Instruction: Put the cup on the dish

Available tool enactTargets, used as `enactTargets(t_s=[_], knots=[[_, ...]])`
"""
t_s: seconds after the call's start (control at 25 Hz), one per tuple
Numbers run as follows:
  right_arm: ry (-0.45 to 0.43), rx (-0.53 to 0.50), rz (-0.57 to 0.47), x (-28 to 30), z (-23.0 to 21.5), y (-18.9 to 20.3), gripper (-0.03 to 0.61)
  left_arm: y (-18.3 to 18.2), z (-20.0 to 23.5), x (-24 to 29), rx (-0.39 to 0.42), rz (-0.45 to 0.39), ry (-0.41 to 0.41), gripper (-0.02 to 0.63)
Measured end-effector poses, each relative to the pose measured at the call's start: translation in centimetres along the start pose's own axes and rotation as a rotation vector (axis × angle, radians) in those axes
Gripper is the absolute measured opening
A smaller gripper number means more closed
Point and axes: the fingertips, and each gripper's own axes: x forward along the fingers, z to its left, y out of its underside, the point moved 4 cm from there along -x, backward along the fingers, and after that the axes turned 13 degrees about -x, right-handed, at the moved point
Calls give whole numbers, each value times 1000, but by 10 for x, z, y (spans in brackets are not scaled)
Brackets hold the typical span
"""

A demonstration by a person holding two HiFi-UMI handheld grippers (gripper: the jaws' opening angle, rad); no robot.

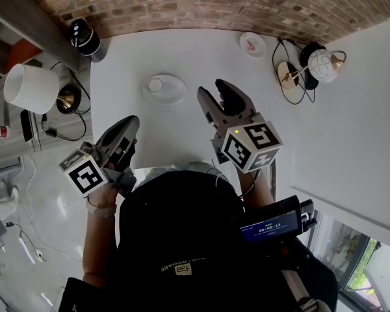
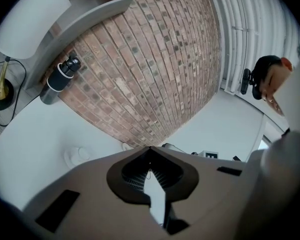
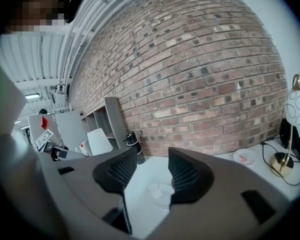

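A small white cup stands on an oval white dish at the far middle of the white table. My right gripper hovers just right of the dish, its jaws apart with nothing between them. In the right gripper view the cup and dish show through the gap of the right gripper, farther off. My left gripper is held near the table's front edge, jaws together and empty. In the left gripper view the left gripper has its tips meeting, and the dish lies far left.
A small plate with a red mark sits at the back right. A black cylinder stands at the back left corner. A globe lamp with cables is at the right, a white lampshade at the left. A brick wall runs behind.
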Motion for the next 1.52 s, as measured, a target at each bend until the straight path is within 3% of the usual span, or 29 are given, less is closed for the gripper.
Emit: enactTargets(t_s=[0.44,1.52], knots=[[19,105,-61,-38,-10,-2,198,12,-12,22,13,52,32,6],[24,163,-53,-34,-15,6,193,11,-4,26,9,80,10,6]])
